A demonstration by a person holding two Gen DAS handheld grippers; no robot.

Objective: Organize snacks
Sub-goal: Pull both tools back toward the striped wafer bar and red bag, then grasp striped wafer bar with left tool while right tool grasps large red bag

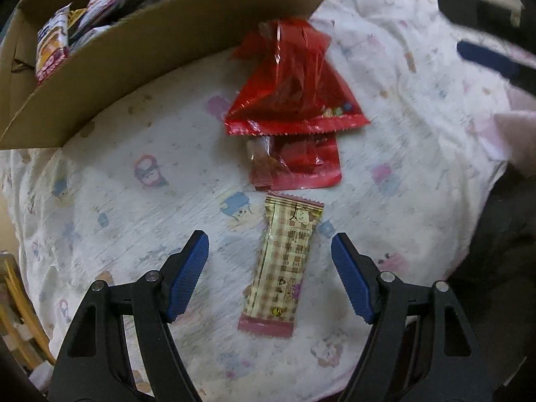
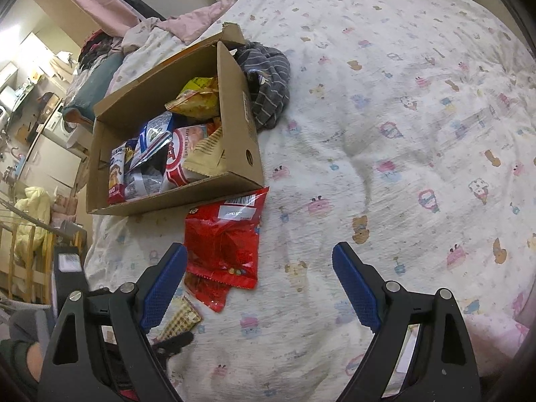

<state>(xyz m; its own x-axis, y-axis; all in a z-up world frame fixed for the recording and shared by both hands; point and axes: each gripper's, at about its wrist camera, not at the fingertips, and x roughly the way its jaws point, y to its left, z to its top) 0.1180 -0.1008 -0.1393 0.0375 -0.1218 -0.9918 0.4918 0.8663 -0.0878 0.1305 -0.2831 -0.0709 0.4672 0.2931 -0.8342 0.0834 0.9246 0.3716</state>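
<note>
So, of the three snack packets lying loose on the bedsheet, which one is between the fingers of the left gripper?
The beige checked bar packet, long and narrow, lies between the open left gripper. The large red bag and small red packet lie farther off, toward the cardboard box.

- Left wrist cam looked pretty much straight down at the bed quilt (image 1: pixel 134 234), close in, its own left gripper (image 1: pixel 269 249) framing the bottom of the shot.
- Right under it was a checkered snack bar (image 1: pixel 283 264), with the red snack bags (image 1: pixel 294 100) just above and the cardboard box (image 1: pixel 160 40) cutting across the top left.
- Right wrist cam sat further back and looked down at a slant across the bed, past the right gripper (image 2: pixel 259 261).
- Both views shared the box (image 2: pixel 234 127), red bags (image 2: pixel 222 244) and snack bar (image 2: pixel 181 318).
</note>
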